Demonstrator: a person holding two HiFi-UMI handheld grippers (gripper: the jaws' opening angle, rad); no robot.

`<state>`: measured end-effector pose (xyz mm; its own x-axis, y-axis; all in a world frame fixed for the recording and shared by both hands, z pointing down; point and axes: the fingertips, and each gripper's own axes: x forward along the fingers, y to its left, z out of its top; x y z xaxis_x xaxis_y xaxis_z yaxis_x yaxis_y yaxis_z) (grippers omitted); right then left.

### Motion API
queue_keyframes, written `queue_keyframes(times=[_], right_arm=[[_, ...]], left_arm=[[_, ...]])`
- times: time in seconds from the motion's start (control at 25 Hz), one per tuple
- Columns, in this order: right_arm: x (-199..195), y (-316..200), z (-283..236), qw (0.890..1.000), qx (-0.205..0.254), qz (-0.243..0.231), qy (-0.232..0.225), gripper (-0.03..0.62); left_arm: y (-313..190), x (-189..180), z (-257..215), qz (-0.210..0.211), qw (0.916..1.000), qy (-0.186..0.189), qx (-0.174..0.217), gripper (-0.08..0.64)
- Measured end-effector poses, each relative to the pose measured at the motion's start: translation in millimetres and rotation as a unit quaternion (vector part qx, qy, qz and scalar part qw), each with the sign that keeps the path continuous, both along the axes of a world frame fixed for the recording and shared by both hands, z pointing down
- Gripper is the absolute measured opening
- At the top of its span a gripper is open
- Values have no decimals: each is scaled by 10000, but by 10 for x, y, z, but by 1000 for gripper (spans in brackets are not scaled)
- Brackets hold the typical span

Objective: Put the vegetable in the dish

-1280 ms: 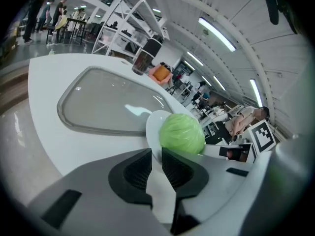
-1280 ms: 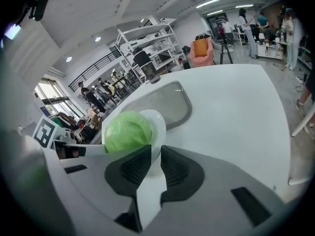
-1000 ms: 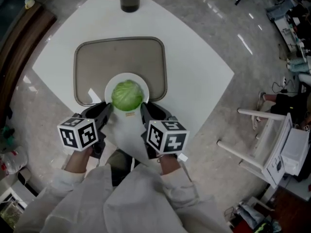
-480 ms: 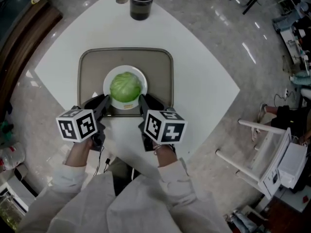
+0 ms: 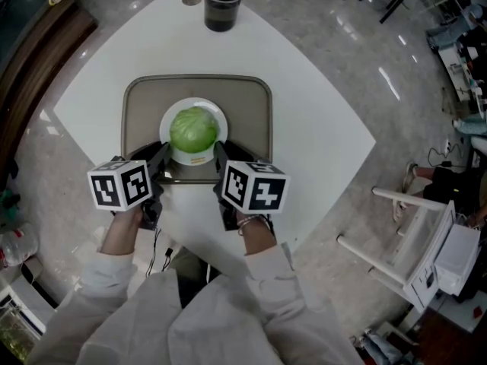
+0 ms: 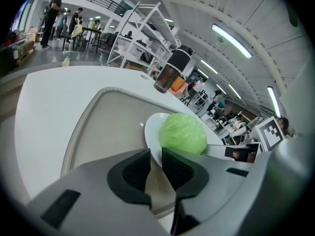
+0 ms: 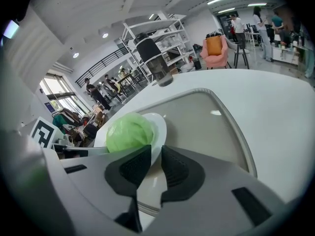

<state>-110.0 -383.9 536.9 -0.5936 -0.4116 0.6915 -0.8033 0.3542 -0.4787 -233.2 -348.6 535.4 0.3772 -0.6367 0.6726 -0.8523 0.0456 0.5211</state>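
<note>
A round green cabbage sits on a white plate over the near half of a grey tray. My left gripper is shut on the plate's near-left rim, and my right gripper is shut on its near-right rim. In the left gripper view the plate runs into the narrow gap of the left gripper, with the cabbage just beyond. The right gripper view shows the right gripper pinching the plate beside the cabbage. I cannot tell whether the plate rests on the tray.
The tray lies on a white table. A dark cup stands at the table's far end, beyond the tray. A white chair frame stands on the floor to the right.
Both grippers have carried the plate with the cabbage away from me, from the tray's near edge to farther over the tray. Their hold on the rim is unchanged.
</note>
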Motion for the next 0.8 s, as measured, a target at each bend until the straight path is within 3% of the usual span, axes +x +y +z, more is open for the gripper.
queue_keyframes(times=[0.52,0.8], right_arm=[[-15,-32,82,9976,-31,-236,653,66],[-28,-35,67,9962,73,-412,759,71]], left_arm=[[-18,7,70,324,9983,-460,-178,69],[-27,-31,26,422,9970,-645,67,78]])
